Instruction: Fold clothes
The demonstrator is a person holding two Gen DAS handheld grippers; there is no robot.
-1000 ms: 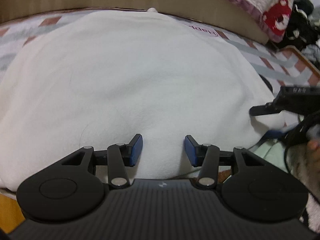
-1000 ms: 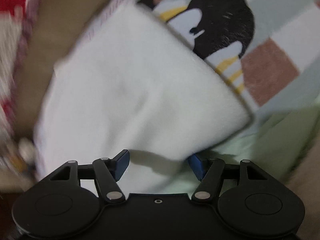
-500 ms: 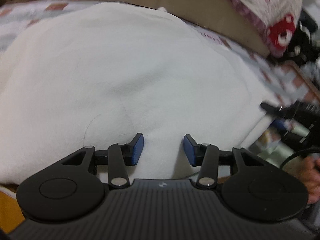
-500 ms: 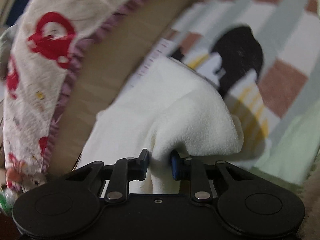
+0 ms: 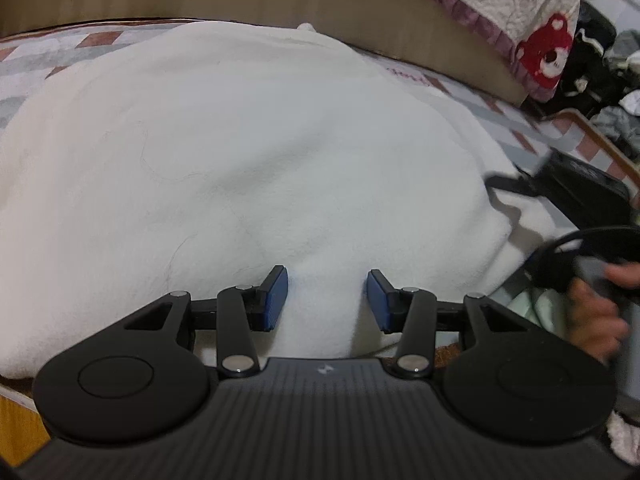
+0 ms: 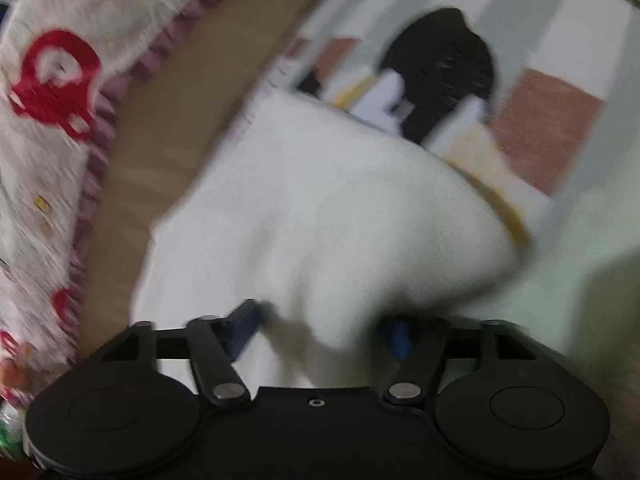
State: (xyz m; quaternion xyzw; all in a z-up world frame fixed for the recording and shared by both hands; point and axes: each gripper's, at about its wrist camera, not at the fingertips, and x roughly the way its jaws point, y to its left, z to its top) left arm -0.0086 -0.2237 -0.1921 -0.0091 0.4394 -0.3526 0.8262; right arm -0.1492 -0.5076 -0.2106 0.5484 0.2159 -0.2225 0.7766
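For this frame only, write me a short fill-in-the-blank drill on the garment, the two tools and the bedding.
1. The soft fleece garment spread on the bed is ____ in colour.
2. The left tool hovers over it with its blue-padded jaws ____.
3. The right tool has its jaws ____, with fleece between them.
4. The checked bed sheet beside the garment shows a black ____ print.

Missing words: white; open; open; penguin

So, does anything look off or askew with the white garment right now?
Yes: the white fleece garment lies mostly smooth, but its right-hand corner is bunched into a hump by the right tongs, which stand open around it. Left tongs open too.
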